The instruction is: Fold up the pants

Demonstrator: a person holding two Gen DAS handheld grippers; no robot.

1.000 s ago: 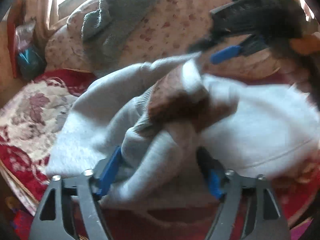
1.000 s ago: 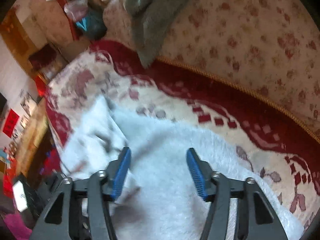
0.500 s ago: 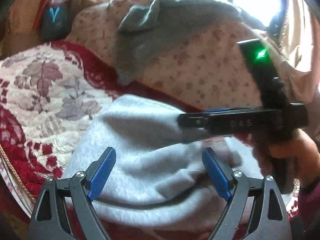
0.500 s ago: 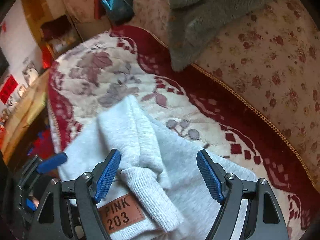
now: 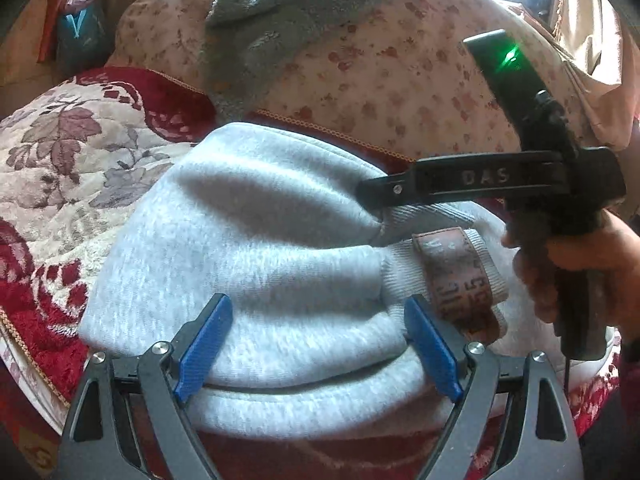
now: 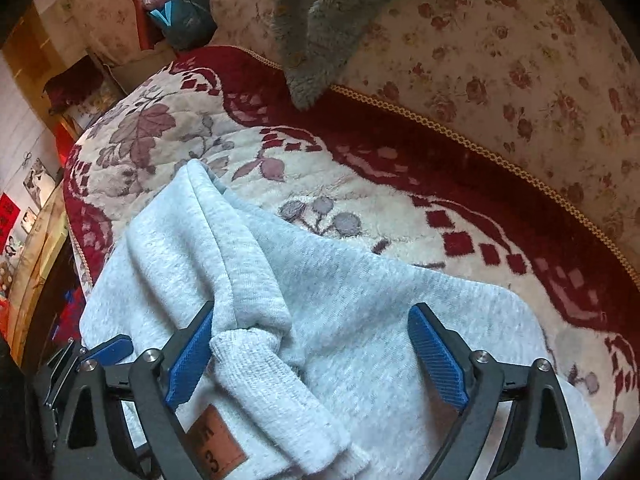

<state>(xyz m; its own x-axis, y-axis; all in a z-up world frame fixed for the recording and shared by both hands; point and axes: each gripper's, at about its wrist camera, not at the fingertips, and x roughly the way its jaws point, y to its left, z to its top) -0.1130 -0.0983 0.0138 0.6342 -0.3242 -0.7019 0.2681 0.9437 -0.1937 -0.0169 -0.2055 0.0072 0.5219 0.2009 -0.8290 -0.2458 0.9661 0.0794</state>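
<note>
One pair of light grey pants (image 5: 280,248) lies bunched in a loose fold on the red and cream floral blanket (image 5: 60,168) that covers the seat, and we see its ribbed waistband (image 6: 276,392) with a brown patch label (image 6: 216,440) nearest the right-hand camera. Our left gripper (image 5: 316,344) points down over the near edge of the fold; its blue pads (image 5: 204,344) stand wide apart on either side of a roll of the cloth, and they do not pinch it. Our right gripper (image 6: 316,356) hangs over the waistband with its jaws opening: the ribbed band lies between them, the left pad just beside the cloth, the right pad clear of it. From the left camera we see the right tool from the side, above the label, with a hand (image 5: 576,268) around its handle. Behind the pants rises a cushion (image 6: 500,60) printed with small roses, and a grey fleece throw (image 6: 328,20) is draped over it.
</note>
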